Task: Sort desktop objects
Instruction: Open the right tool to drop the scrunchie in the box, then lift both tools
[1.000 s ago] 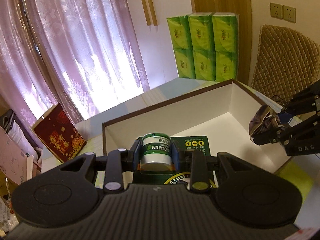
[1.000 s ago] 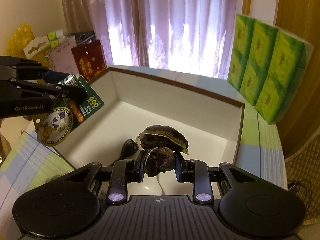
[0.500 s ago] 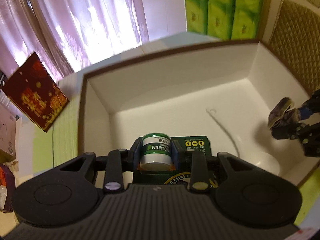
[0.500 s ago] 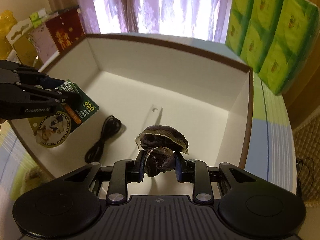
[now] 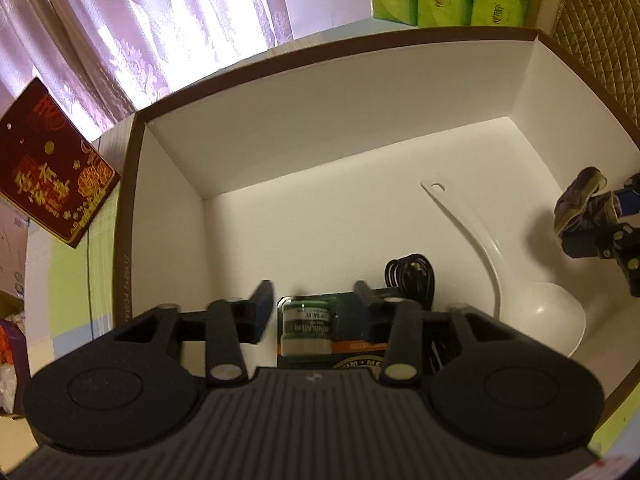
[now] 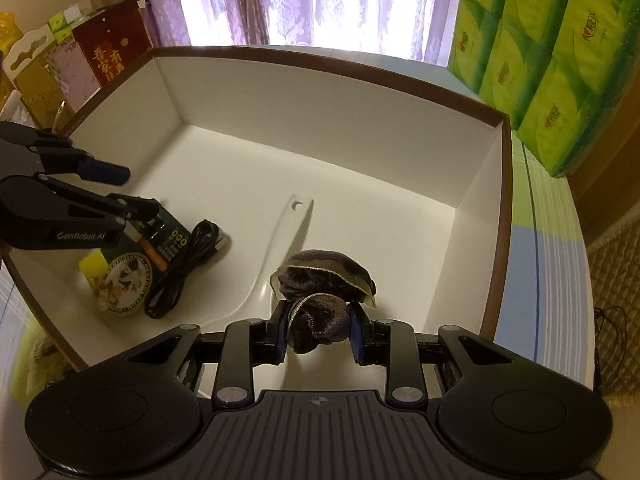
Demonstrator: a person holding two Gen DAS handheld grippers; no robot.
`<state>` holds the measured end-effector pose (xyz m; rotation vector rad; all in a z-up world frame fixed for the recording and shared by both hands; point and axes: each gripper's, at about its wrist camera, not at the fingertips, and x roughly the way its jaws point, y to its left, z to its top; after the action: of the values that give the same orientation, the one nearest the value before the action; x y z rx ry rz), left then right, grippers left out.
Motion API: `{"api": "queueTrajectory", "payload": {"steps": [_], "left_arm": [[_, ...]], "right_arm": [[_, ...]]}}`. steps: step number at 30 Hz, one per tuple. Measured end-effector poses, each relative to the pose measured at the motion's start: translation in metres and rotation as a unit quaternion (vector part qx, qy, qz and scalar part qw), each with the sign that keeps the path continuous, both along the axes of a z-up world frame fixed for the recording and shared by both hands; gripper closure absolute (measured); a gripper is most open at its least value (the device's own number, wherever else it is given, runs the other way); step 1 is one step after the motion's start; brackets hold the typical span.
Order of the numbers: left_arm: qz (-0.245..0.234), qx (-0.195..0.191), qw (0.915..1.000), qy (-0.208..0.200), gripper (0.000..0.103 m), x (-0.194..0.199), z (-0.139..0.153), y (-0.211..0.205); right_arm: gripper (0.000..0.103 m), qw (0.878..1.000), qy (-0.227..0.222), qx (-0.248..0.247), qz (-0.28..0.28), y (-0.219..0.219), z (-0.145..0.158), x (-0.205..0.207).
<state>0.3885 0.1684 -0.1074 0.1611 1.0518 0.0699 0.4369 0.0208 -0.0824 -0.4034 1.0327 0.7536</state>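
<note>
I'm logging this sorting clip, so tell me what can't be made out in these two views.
- Left wrist view: the green blister pack is cut off below by the left gripper body; its label is blurred.
- Right wrist view: the white ladle bowl is hidden behind the dark fabric pouch and the right gripper.
- Right wrist view: the black cable is partly under the pack, its far end unseen.

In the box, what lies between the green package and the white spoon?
A coiled black cable lies between the green package and white spoon, clearest in the right wrist view.
</note>
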Motion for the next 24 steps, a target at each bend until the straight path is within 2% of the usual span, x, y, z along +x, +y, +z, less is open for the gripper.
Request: {"api": "queueTrajectory", "payload": {"steps": [3,5,7,9,12,14,19,24], "left_arm": [[0.002,-0.001,1.0,-0.007,0.035,-0.001,0.005,0.0],[0.005,-0.005,0.9999,-0.011,0.027,-0.002,0.008,0.001],[0.006,-0.008,0.9999,-0.013,0.017,-0.004,0.012,0.002],[0.008,-0.005,0.9998,-0.016,0.009,-0.006,0.016,0.001],[0.012,0.002,0.9996,-0.024,0.006,-0.011,0.021,0.001],[0.016,0.002,0.9994,-0.031,0.005,-0.017,0.026,0.002],[0.022,0.007,0.9985,-0.05,0.001,-0.038,0.039,0.002],[0.048,0.013,0.9975,-0.05,0.001,-0.059,0.048,-0.001]], "right_arm": [[0.076,1.0,-0.002,-0.001,0.003,0.002,0.001,0.0],[0.067,1.0,-0.006,-0.002,0.008,0.003,0.001,0.0],[0.048,1.0,-0.005,0.009,0.022,0.003,0.003,-0.003],[0.037,0.999,-0.01,0.018,0.032,0.005,0.006,-0.008],[0.015,0.998,-0.039,0.014,0.036,0.008,0.011,-0.019],[0.012,0.998,-0.055,0.017,0.039,0.007,0.015,-0.026],[0.003,0.997,-0.064,0.038,0.032,-0.006,0.025,-0.042],[0.002,0.996,-0.067,0.052,0.007,-0.02,0.03,-0.058]]}}
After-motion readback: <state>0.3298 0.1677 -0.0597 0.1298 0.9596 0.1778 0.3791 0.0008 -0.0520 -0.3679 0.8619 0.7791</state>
